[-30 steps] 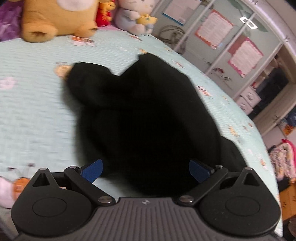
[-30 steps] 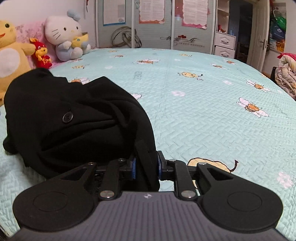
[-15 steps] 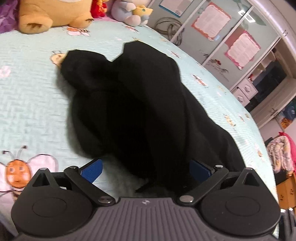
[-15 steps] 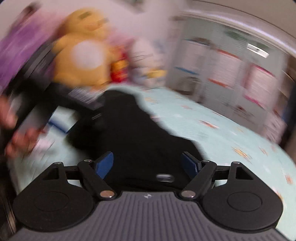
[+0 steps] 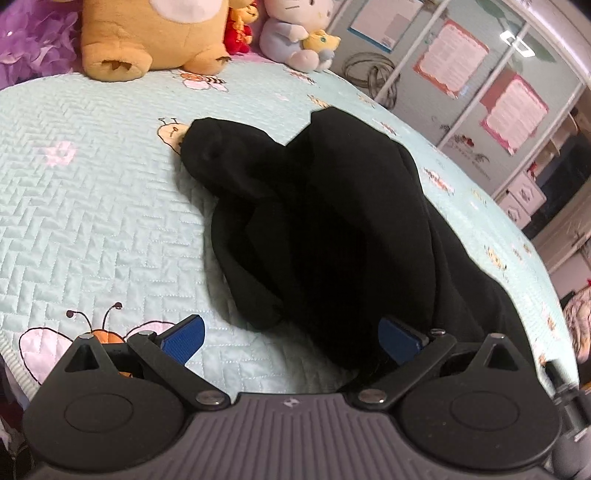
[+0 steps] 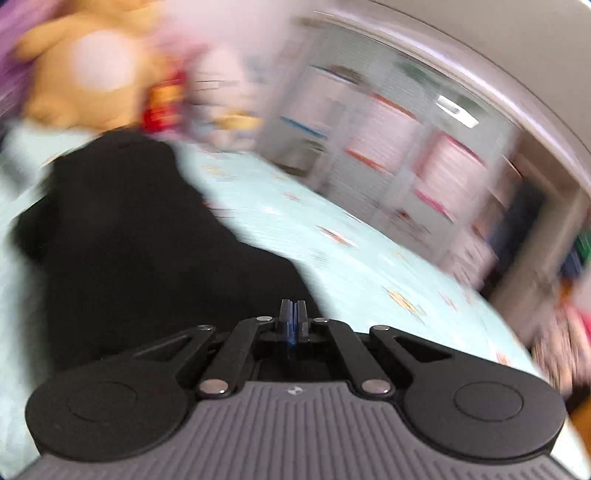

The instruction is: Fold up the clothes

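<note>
A black garment (image 5: 332,229) lies bunched in soft folds on the pale green quilted bed cover (image 5: 92,221). My left gripper (image 5: 291,334) is open just in front of it. The left blue pad sits over bare cover and the right pad is at the garment's near edge, with nothing held. The right wrist view is smeared by motion. There the same black garment (image 6: 129,251) fills the left side, and my right gripper (image 6: 291,317) is shut with its pads pressed together. I see no cloth between them.
A yellow plush toy (image 5: 155,33), a small red one and a white cat plush (image 5: 295,33) sit at the head of the bed. Wardrobe doors with posters (image 5: 480,74) stand beyond the far side. The bed's right edge drops off near a bundle of bedding (image 5: 580,317).
The right gripper let go of the garment's edge, opened, swung left and is now shut on nothing, still moving fast. The left view pulled back a little; the garment has settled on the bed.
</note>
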A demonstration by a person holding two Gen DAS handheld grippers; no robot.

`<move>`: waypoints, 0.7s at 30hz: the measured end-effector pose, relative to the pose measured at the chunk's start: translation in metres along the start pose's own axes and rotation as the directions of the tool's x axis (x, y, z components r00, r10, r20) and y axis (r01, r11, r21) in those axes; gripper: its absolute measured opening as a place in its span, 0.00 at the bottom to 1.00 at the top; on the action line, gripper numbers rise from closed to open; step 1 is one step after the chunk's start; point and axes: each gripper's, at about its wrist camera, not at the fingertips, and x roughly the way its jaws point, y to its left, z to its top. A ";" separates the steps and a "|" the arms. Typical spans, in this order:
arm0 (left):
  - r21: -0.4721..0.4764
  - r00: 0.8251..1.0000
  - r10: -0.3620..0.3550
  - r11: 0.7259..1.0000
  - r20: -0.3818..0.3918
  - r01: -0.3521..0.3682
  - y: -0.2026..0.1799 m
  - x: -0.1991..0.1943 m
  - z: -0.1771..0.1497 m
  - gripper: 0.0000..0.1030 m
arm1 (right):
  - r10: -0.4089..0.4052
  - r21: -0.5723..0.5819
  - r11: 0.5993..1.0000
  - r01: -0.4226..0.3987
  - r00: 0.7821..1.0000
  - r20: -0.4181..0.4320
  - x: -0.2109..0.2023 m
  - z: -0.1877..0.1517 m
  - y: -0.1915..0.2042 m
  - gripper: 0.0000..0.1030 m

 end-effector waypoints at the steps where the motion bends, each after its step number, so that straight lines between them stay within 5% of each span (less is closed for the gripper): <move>1: 0.005 1.000 0.002 1.000 -0.005 -0.002 -0.001 0.002 -0.002 1.00 | 0.005 0.053 0.999 -0.004 1.000 -0.016 0.002 0.000 -0.015 0.00; 5: -0.013 0.999 0.000 1.000 -0.034 0.000 -0.002 0.007 -0.008 1.00 | 0.117 0.093 0.989 -0.115 0.993 -0.008 -0.014 -0.004 -0.012 0.09; 9: 0.014 1.000 0.007 1.000 -0.030 -0.007 -0.009 0.004 -0.010 1.00 | 0.251 0.082 0.964 -0.252 0.968 0.020 -0.037 -0.010 0.010 0.50; 16: 0.080 0.999 -0.020 0.997 -0.031 0.022 -0.027 -0.002 -0.006 1.00 | 0.320 0.048 0.946 -0.320 0.947 0.003 -0.045 -0.010 0.030 0.57; 21: 0.128 0.999 -0.010 0.992 -0.050 0.016 -0.040 0.001 0.001 1.00 | 0.313 0.059 0.949 -0.311 0.949 -0.035 -0.044 -0.002 0.034 0.76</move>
